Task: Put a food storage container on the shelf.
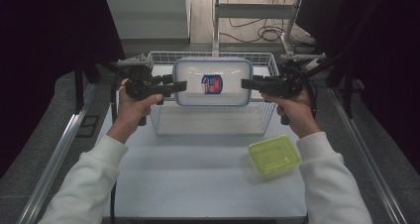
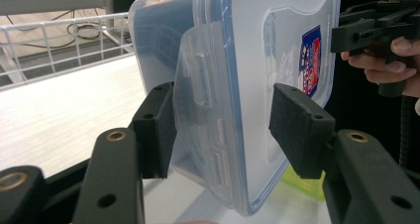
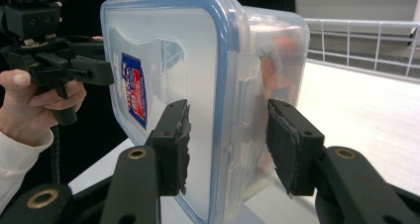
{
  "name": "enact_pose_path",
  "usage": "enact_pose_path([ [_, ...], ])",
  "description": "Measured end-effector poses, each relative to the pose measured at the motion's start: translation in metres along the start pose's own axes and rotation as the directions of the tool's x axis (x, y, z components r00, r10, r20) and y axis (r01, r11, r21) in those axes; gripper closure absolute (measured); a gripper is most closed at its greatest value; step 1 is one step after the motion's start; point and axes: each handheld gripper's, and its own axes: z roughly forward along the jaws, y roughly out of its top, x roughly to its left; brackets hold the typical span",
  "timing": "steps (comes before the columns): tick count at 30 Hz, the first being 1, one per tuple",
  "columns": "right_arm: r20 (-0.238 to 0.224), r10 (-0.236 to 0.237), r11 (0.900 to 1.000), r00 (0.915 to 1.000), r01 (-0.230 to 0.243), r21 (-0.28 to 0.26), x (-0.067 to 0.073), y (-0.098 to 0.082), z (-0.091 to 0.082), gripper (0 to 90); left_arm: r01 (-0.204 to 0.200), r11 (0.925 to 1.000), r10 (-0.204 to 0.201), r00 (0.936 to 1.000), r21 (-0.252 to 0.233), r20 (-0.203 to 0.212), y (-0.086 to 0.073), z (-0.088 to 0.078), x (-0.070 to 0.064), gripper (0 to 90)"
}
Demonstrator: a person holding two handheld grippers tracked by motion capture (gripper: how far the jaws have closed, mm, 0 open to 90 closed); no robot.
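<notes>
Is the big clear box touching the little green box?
Apart. In the high view the clear box is held up between the two grippers over the wire basket, while the green box sits on the table nearer the person.

Blue-red label (image 1: 211, 83) on container lid (image 1: 213, 65); text unreadable.

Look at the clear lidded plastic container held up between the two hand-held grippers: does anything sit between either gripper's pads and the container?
Nothing visible does. The left hand-held gripper and right hand-held gripper each straddle a short end of the clear, blue-sealed lidded plastic container, above the white wire basket, with no object between pads and container.
</notes>
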Motion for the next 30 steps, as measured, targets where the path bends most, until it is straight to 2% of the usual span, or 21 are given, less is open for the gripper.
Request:
enact_pose_path([
  [7, 0.0, 0.034, 0.999, 0.9994, -0.034, 0.014, -0.015, 0.015, 0.01, 52.5, 0.025, 0.9996, -0.025, 0.9997, 0.014, -0.001, 0.01, 0.008, 0.012, 45.2],
  [9, 0.002, 0.049, 0.999, 0.9988, -0.049, 0.022, -0.018, 0.015, 0.013, 52.3, 0.044, 0.9988, -0.044, 0.9991, 0.023, -0.001, 0.009, 0.013, 0.017, 45.1],
  [15, 0.012, 0.079, 0.996, 0.9968, -0.079, 0.034, -0.027, 0.016, 0.017, 51.9, 0.051, 0.9971, -0.051, 0.9987, 0.056, -0.002, 0.009, 0.021, 0.021, 45.0],
  [16, 0.012, 0.079, 0.996, 0.9968, -0.079, 0.034, -0.027, 0.016, 0.017, 51.9, 0.051, 0.9971, -0.051, 0.9987, 0.056, -0.002, 0.009, 0.021, 0.021, 45.0],
  [17, 0.018, 0.091, 0.995, 0.9957, -0.091, 0.042, -0.029, 0.015, 0.018, 51.7, 0.069, 0.9962, -0.07, 0.9976, 0.052, 0.001, 0.009, 0.022, 0.023, 45.1],
  [22, 0.01, 0.113, 0.993, 0.9935, -0.114, 0.037, -0.035, 0.015, 0.021, 51.4, 0.074, 0.9959, -0.074, 0.9972, 0.052, 0.0, 0.011, 0.023, 0.024, 45.2],
  [23, 0.003, 0.129, 0.991, 0.9916, -0.129, 0.034, -0.037, 0.015, 0.021, 51.3, 0.085, 0.9949, -0.086, 0.9963, 0.054, 0.001, 0.012, 0.024, 0.026, 45.2],
  [24, 0.003, 0.129, 0.991, 0.9916, -0.129, 0.034, -0.037, 0.015, 0.021, 51.3, 0.085, 0.9949, -0.086, 0.9963, 0.054, 0.001, 0.012, 0.024, 0.026, 45.2],
  [25, 0.006, 0.133, 0.991, 0.9911, -0.133, 0.029, -0.038, 0.015, 0.022, 51.2, 0.104, 0.9928, -0.104, 0.9945, 0.059, 0.004, 0.014, 0.025, 0.028, 45.2],
  [30, 0.011, 0.146, 0.989, 0.9893, -0.146, 0.028, -0.039, 0.016, 0.023, 51.1, 0.143, 0.9885, -0.144, 0.9895, 0.051, 0.016, 0.016, 0.029, 0.033, 44.6],
])
